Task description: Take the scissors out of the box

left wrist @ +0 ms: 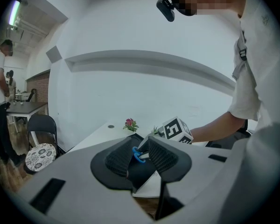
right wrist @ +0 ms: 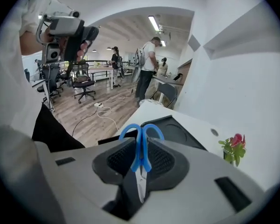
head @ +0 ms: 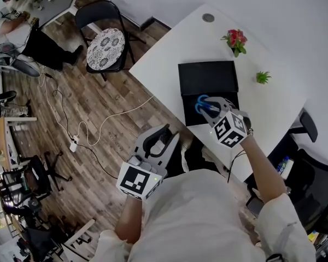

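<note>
1. The scissors [right wrist: 141, 146] have blue handles and are in the right tool [right wrist: 141, 159]. Its jaws are closed on the handle shanks. The loops stick out past the tips, and the blades run back between the pads.
2. In the head view the scissors [head: 206, 106] and right tool [head: 214, 108] are over the near half of the black box [head: 208, 78].
3. The box lies open on the white worktop [head: 169, 64]. Its far half shows a bare dark inside. In the right gripper view, one half of the box [right wrist: 177, 130] has a round recess.
4. The left tool [head: 157, 141] is off the worktop's near edge, over the floor, with its jaws wide apart and nothing in them. In its own view, the scissors [left wrist: 139, 155] show far off through the gap of the left tool [left wrist: 141, 158].
5. Also on the worktop, beyond the box, are a red flower pot [head: 235, 40] and a small green plant [head: 263, 77], well apart. A round grommet [head: 208, 17] is near the far corner.
6. The floor [head: 98, 108] is wood planks, crossed by white cables that lead to a power strip [head: 74, 144].
7. A black chair with a patterned cushion [head: 105, 47] stands just off the worktop's left corner. A person [head: 11, 31] sits at another desk in the far left corner.
</note>
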`<action>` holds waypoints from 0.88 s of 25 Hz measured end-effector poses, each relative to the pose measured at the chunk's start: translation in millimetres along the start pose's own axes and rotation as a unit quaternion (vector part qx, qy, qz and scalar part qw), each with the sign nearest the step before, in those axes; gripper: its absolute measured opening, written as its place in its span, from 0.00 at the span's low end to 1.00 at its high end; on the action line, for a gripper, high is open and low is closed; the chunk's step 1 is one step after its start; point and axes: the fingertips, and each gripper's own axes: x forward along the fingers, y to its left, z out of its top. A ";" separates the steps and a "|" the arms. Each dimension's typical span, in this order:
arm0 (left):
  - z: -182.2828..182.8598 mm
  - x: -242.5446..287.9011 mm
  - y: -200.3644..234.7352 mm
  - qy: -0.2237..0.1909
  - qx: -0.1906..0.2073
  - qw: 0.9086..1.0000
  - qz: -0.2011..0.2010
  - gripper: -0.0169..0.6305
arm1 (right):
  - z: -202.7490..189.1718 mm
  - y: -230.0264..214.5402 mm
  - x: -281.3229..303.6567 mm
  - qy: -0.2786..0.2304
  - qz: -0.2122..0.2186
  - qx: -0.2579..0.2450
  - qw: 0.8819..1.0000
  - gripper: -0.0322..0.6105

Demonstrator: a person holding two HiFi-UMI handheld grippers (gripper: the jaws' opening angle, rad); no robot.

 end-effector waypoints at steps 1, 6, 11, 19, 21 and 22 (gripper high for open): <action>0.3 0.9 -0.9 0.000 0.001 1.000 0.000 0.22 | 4.1 -2.0 -4.4 -0.010 -0.005 0.006 1.000 0.19; 0.6 3.3 -5.4 -0.002 0.002 1.000 -0.003 0.22 | 27.0 -9.4 -28.4 -0.069 -0.033 0.039 0.996 0.19; 4.2 5.1 -7.3 -0.002 0.006 1.000 -0.010 0.22 | 49.3 -15.8 -54.5 -0.116 -0.054 0.068 0.989 0.19; 11.1 5.1 2.4 -0.007 0.019 0.999 -0.038 0.22 | 77.6 -23.0 -86.6 -0.174 -0.090 0.131 0.972 0.19; 13.3 4.9 5.0 -0.009 0.022 0.998 -0.050 0.21 | 81.5 -23.6 -92.5 -0.181 -0.103 0.142 0.968 0.19; 14.4 4.6 6.9 -0.010 0.025 0.998 -0.057 0.21 | 83.9 -23.8 -95.4 -0.185 -0.110 0.147 0.965 0.19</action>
